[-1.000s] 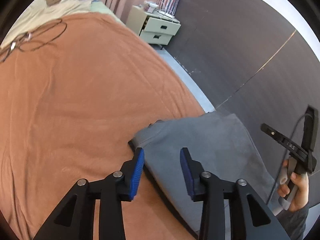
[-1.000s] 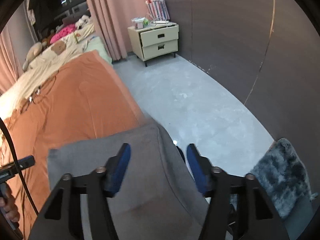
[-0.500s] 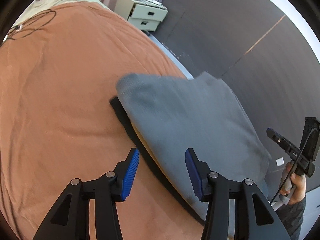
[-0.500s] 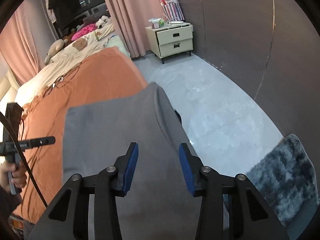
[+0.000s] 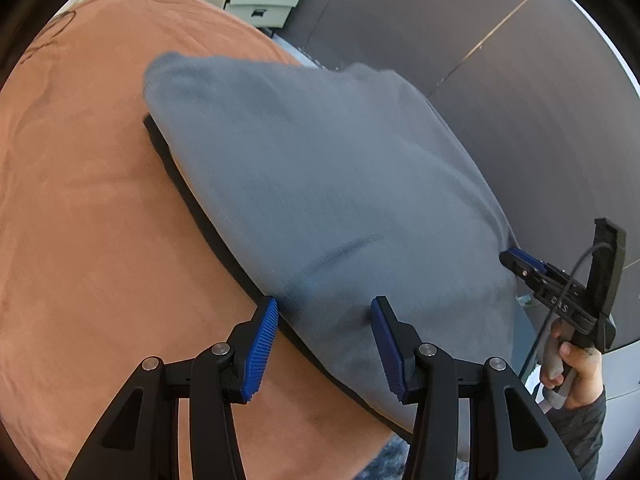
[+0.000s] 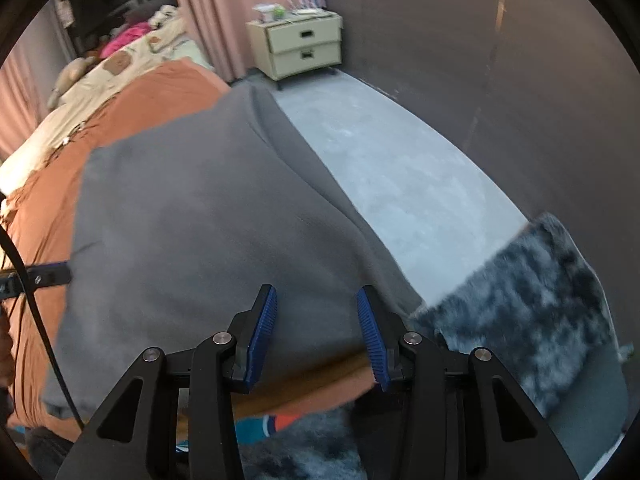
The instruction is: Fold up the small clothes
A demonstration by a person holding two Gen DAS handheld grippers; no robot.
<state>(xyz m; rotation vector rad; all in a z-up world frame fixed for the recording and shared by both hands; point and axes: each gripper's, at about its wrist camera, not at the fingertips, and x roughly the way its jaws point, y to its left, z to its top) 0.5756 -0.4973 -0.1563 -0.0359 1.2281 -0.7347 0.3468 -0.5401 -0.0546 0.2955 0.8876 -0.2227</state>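
A grey garment (image 5: 320, 184) lies folded on the orange bedspread (image 5: 88, 208) near the bed's right edge; it also shows in the right wrist view (image 6: 192, 216). My left gripper (image 5: 324, 344) is open, its blue pads straddling the garment's near edge. My right gripper (image 6: 314, 332) is open over the garment's near end. In the left wrist view the right gripper (image 5: 524, 266) shows at the garment's right corner. In the right wrist view a finger of the left gripper (image 6: 48, 274) shows at the garment's left side.
A cream two-drawer nightstand (image 6: 304, 46) stands by the pink curtain (image 6: 216, 8). Grey floor (image 6: 400, 152) and a dark fluffy rug (image 6: 528, 292) lie right of the bed. Pillows and toys (image 6: 120, 56) sit at the bed's far end. A dark wall (image 5: 500, 80) runs alongside.
Both grippers have pulled back toward the near end of the garment, which now fills more of each view. Both stay open.
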